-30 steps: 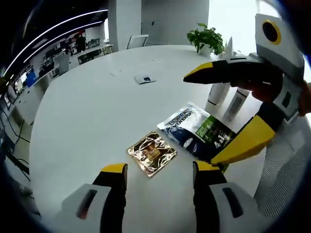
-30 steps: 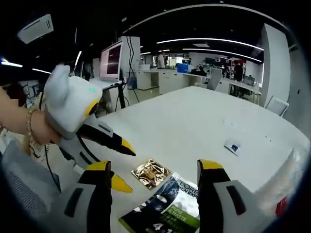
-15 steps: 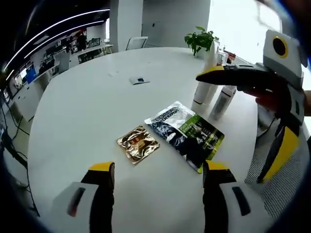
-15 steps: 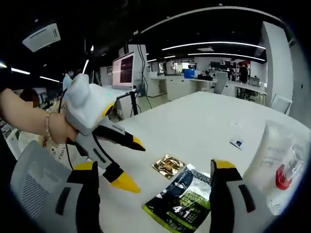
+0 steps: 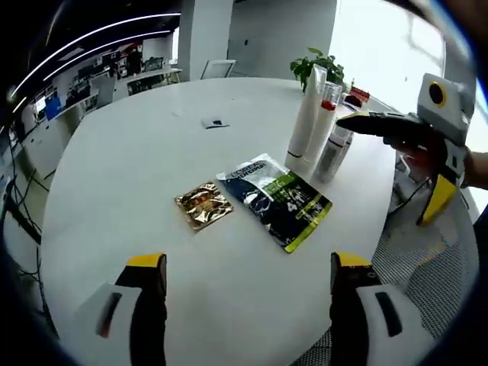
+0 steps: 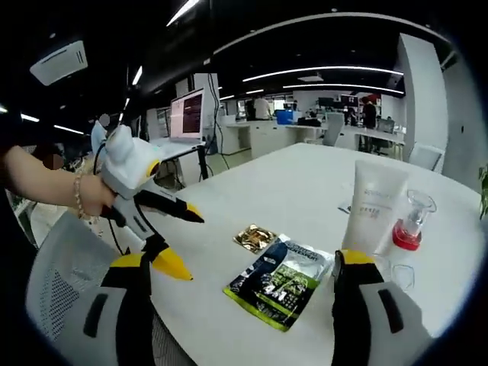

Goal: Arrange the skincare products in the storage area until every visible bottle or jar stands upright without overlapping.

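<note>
A white tube (image 5: 307, 107) stands upright on the round white table (image 5: 130, 168), with a clear red-capped bottle (image 5: 329, 95) and a silvery bottle (image 5: 331, 154) close beside it. A dark green pouch (image 5: 274, 200) and a gold sachet (image 5: 202, 204) lie flat in front of them. My left gripper (image 5: 248, 267) is open and holds nothing, back at the table's near edge. My right gripper (image 5: 381, 169) hangs open past the table's right edge, near the bottles. In the right gripper view the tube (image 6: 374, 206), red-capped bottle (image 6: 408, 221), pouch (image 6: 278, 282) and sachet (image 6: 255, 238) lie ahead of the open right gripper (image 6: 245, 263). The left gripper (image 6: 191, 245) is open at the left.
A small card (image 5: 215, 123) lies on the far part of the table and a potted plant (image 5: 316, 65) stands at its far edge. A mesh chair (image 6: 53, 274) is beside the table. Desks and monitors stand further off.
Both views have drawn back from the table, so the pouch and sachet look smaller and the tube and bottles have come into full view. The right gripper has moved off the pouch toward the table's right edge.
</note>
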